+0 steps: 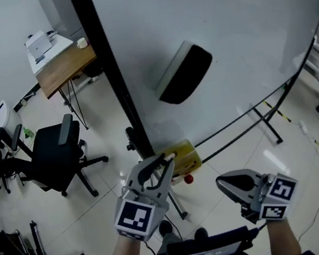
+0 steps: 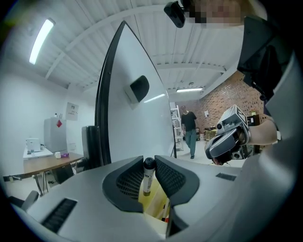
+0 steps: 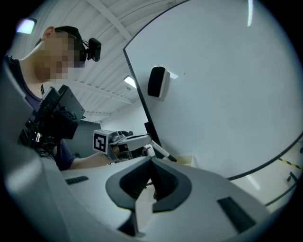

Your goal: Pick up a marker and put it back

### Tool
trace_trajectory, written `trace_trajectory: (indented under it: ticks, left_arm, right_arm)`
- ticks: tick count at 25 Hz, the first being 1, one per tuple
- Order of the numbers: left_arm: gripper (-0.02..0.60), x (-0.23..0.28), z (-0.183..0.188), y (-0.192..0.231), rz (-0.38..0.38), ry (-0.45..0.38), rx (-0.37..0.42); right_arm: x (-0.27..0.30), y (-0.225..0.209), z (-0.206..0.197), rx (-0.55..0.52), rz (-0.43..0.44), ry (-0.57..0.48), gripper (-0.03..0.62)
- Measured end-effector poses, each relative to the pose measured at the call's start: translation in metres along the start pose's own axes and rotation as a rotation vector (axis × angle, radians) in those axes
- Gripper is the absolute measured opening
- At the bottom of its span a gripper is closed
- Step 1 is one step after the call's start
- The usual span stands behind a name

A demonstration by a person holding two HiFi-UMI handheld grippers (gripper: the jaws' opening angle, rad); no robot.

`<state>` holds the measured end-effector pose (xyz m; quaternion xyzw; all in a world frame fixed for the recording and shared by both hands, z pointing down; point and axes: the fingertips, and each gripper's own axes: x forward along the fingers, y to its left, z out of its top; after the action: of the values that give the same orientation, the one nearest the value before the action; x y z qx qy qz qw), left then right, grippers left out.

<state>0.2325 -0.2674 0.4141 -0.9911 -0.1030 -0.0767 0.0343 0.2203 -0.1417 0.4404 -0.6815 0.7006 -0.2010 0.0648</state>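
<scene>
- Left gripper (image 2: pixel 149 166): my jaws stand narrow, clamped on the marker (image 2: pixel 147 178). It sits upright between the pads, its black cap just above the jaw tips and its pale barrel running down between them.
- Yellow tray (image 2: pixel 155 204): it lies directly below these jaws, and the whiteboard (image 2: pixel 128 132) rises just beyond the tips. I judge the tray to be where the marker belongs.
- Right gripper (image 3: pixel 152 164): my jaws are brought together with nothing between them. This gripper hangs off to the side, apart from the tray.
- Handling (a judgement): the marker looks light and rigid. Its smooth, round plastic barrel could pivot or slide between the pads if the squeeze slackens, though a moderate squeeze should be enough.
- Where to hold (a judgement): the upper barrel, just under the cap, is the better place. Held by the cap alone, the cap might pull free.
- Return (a judgement): the lower end should reach the tray before the jaws part.
</scene>
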Motion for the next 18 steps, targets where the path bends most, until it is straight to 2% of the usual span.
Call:
trace_trajectory:
  ticks: [5, 18]
  left_arm:
    - [0.064, -0.008, 0.026, -0.009, 0.002, -0.009, 0.043]
    - [0.064, -0.025, 0.087, -0.027, 0.008, -0.066, 0.143]
  right_arm:
    - [-0.004, 0.007, 0.017, -0.017, 0.034, -0.042, 0.014]
    - [-0.017, 0.018, 0.084, -0.194, 0.079, -0.112, 0.014]
